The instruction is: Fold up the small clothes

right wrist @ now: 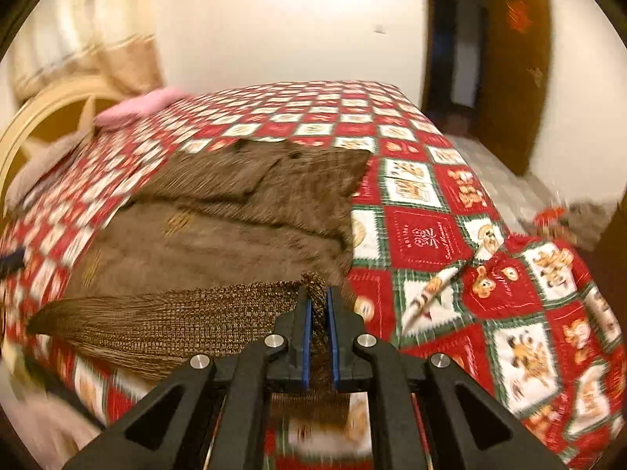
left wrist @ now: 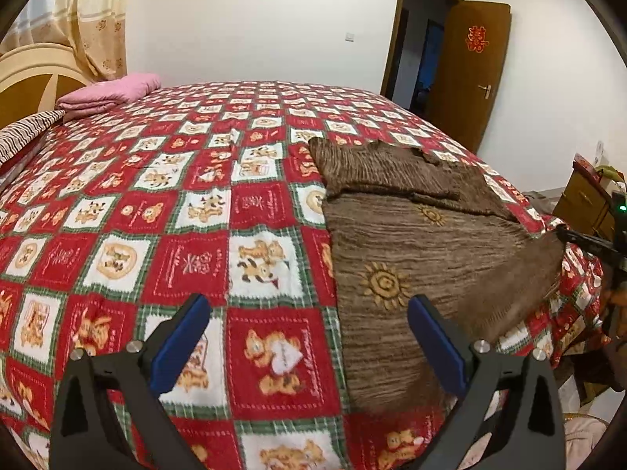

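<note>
A brown knit garment [left wrist: 427, 243] with yellow sun motifs lies spread on the red checked bedspread [left wrist: 156, 211], its upper part folded over. My left gripper [left wrist: 309, 313] is open and empty, hovering above the garment's near left edge. My right gripper [right wrist: 318, 305] is shut on the garment's near hem corner [right wrist: 250, 313] and holds it lifted off the bed; the rest of the garment [right wrist: 235, 215] lies flat beyond. The right wrist view is blurred by motion. The right gripper also shows at the right edge of the left wrist view [left wrist: 564, 233].
A pink folded blanket [left wrist: 109, 92] and a striped pillow [left wrist: 27, 133] lie by the headboard at far left. An open brown door [left wrist: 470, 74] stands at back right. A wooden cabinet [left wrist: 588, 199] stands right of the bed. The bed's near edge drops off close to the grippers.
</note>
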The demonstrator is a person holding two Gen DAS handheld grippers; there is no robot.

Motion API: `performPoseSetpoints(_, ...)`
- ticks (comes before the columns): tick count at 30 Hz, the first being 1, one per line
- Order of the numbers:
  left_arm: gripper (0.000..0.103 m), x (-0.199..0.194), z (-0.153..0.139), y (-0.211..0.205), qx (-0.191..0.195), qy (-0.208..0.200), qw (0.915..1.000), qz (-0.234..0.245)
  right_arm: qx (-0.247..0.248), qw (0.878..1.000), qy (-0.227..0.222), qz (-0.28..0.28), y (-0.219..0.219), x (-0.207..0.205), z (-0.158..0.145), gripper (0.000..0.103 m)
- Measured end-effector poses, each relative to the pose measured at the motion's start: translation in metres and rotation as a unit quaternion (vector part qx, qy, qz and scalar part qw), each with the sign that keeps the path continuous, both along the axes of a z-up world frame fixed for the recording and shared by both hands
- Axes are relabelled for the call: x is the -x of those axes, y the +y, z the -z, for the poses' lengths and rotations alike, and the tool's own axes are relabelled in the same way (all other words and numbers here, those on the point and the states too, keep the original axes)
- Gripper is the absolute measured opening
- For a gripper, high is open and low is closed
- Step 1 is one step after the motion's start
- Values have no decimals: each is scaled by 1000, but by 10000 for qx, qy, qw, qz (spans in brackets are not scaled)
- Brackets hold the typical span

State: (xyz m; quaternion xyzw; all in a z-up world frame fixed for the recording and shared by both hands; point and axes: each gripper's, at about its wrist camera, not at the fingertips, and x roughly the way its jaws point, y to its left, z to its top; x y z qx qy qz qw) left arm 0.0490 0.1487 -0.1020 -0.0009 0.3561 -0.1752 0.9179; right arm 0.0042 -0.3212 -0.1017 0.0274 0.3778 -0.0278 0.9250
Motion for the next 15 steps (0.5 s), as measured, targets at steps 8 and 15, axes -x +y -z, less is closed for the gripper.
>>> performPoseSetpoints(8, 103, -6, 21, -2, 290, 294, 9974, 583, 25, 9989, 441, 142, 5, -25, 43, 7)
performPoseSetpoints(15, 89, -27, 39, -31, 985, 659, 9883, 956, -123, 9988, 436, 169, 4, -20, 43, 7)
